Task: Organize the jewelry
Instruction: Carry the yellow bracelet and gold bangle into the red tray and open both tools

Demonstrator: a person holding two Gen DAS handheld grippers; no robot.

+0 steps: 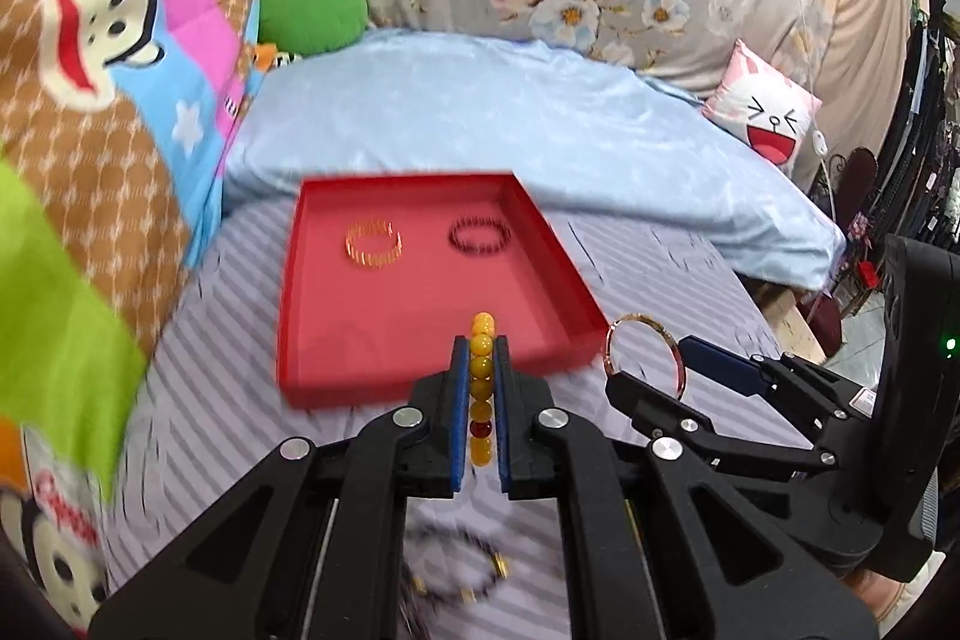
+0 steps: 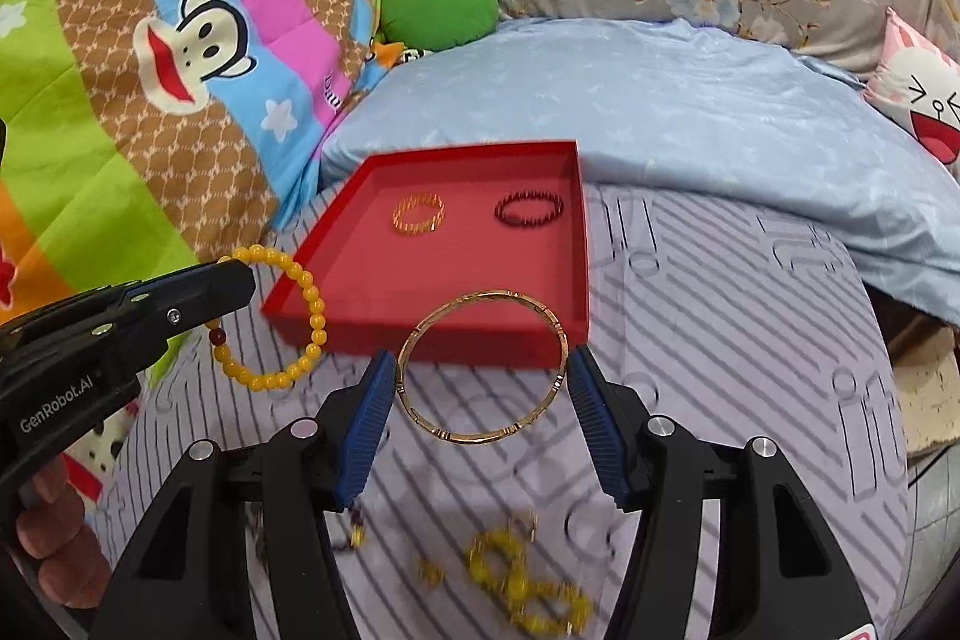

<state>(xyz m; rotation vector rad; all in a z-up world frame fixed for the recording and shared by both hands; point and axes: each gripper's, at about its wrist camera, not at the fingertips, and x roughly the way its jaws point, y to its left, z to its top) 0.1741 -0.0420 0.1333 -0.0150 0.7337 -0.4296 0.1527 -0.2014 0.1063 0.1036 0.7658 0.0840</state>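
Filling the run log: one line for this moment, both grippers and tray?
left gripper: shut on yellow bead bracelet | right gripper: shut on gold bangle | red tray: gold ring bracelet, dark bead bracelet

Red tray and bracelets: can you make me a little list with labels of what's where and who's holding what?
surface: striped purple bedsheet
red tray: open, on the sheet
inside tray: gold bracelet and dark beaded bracelet, lying apart
left gripper: shut on yellow bead bracelet
right gripper: pads clamp thin gold bangle across its width
not yet in tray: both held pieces
still on sheet: blurred yellow beads, a dark bracelet
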